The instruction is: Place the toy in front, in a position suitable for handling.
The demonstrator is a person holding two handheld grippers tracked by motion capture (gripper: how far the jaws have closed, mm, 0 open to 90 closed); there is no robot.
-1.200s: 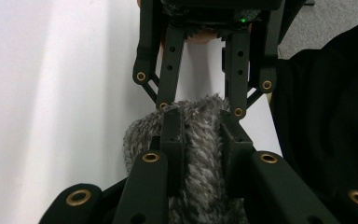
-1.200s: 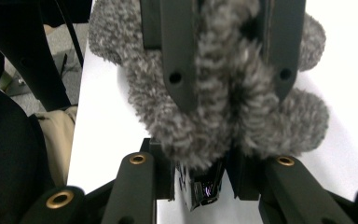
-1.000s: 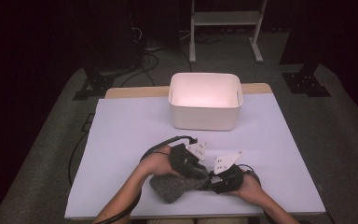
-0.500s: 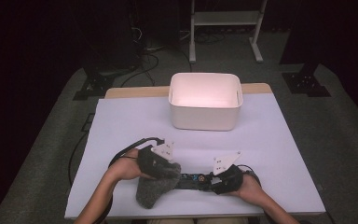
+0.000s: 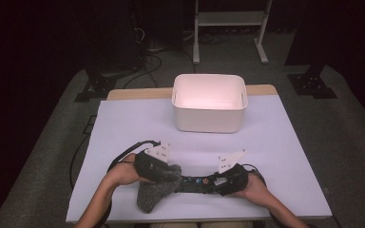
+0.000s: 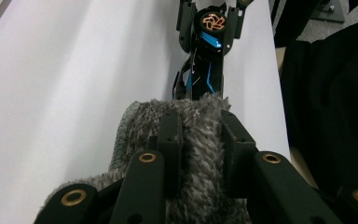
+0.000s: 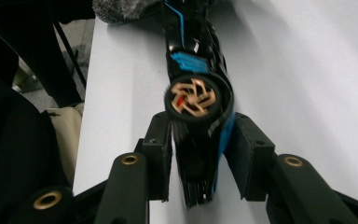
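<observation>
Grey fuzzy pouch (image 6: pixel 186 154) sits clamped in the left gripper (image 6: pixel 199 140); nearer the person than the white bin (image 5: pixel 209 102), the right gripper (image 7: pixel 200 163), jaws just widening, loosely straddles the black-and-blue tool (image 7: pixel 198 93).

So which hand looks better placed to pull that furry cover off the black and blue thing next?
Probably the left. The left gripper is clamped on the grey furry cover, so it can slide it away. The right gripper straddles the black and blue tool, jaws just loosening, steadying it.
</observation>
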